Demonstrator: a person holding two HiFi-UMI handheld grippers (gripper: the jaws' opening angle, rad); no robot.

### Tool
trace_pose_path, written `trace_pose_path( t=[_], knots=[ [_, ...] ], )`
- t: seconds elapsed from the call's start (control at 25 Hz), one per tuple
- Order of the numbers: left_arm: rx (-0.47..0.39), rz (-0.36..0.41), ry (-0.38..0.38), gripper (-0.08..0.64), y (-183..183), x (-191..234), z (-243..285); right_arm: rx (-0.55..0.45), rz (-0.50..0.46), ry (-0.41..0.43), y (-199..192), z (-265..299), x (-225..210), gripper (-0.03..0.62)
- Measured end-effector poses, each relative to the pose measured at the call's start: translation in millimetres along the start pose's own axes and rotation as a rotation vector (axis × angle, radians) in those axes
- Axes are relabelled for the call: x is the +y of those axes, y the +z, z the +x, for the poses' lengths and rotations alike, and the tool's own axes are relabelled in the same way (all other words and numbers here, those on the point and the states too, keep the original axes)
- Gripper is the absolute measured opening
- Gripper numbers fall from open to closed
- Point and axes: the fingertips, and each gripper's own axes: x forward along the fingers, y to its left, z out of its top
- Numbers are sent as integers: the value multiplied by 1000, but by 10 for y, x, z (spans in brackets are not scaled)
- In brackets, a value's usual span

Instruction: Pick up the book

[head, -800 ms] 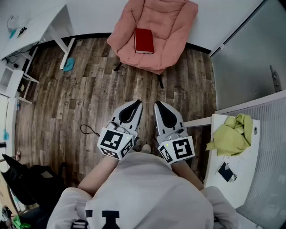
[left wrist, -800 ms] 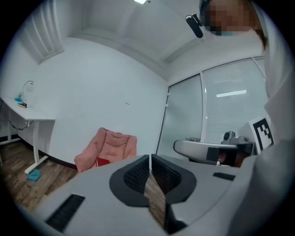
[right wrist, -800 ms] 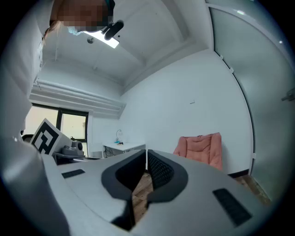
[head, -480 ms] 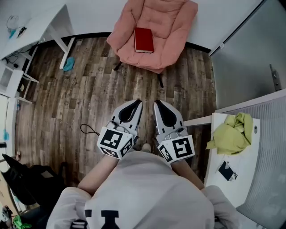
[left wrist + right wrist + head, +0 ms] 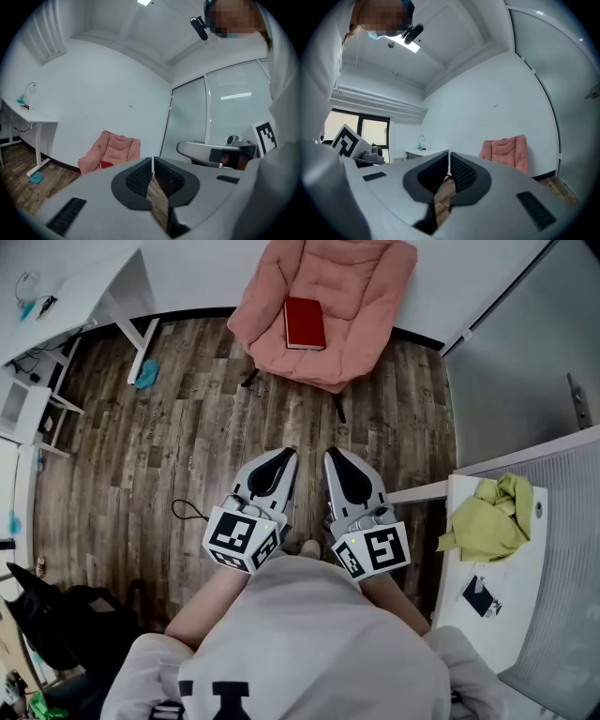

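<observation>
A dark red book (image 5: 304, 323) lies flat on the seat of a pink armchair (image 5: 366, 296) at the far side of the wooden floor. A sliver of the same book (image 5: 107, 164) shows on the pink armchair (image 5: 112, 149) in the left gripper view. My left gripper (image 5: 289, 457) and right gripper (image 5: 331, 457) are held side by side close to my body, well short of the chair. Both are shut with nothing between the jaws. The right gripper view shows the armchair (image 5: 506, 152) but not the book.
A white desk (image 5: 84, 287) stands at the far left with a teal cloth (image 5: 144, 376) by its leg. A white table (image 5: 487, 568) at the right carries a yellow-green cloth (image 5: 489, 521). A black cable (image 5: 187, 512) lies on the floor, and a black bag (image 5: 56, 615) sits at lower left.
</observation>
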Motion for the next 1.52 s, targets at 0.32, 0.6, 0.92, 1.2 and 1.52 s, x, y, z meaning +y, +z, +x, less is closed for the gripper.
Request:
trace_pose_path(
  t=[0.32, 0.6, 0.92, 1.2, 1.52],
  knots=[
    [-2, 1, -12, 17, 29, 197, -106, -4, 6, -29, -26, 144, 138, 35],
    [10, -7, -34, 17, -17, 346, -199, 16, 17, -45, -176, 223, 348, 35],
    [31, -22, -29, 17, -102, 520, 5, 33, 37, -50, -288, 447, 175, 35],
    [25, -14, -12, 17, 21, 781, 618, 21, 46, -28, -249, 942, -295, 35],
    [18, -10, -15, 17, 261, 957, 1721, 17, 50, -22, -84, 1568, -1228, 35]
  ],
)
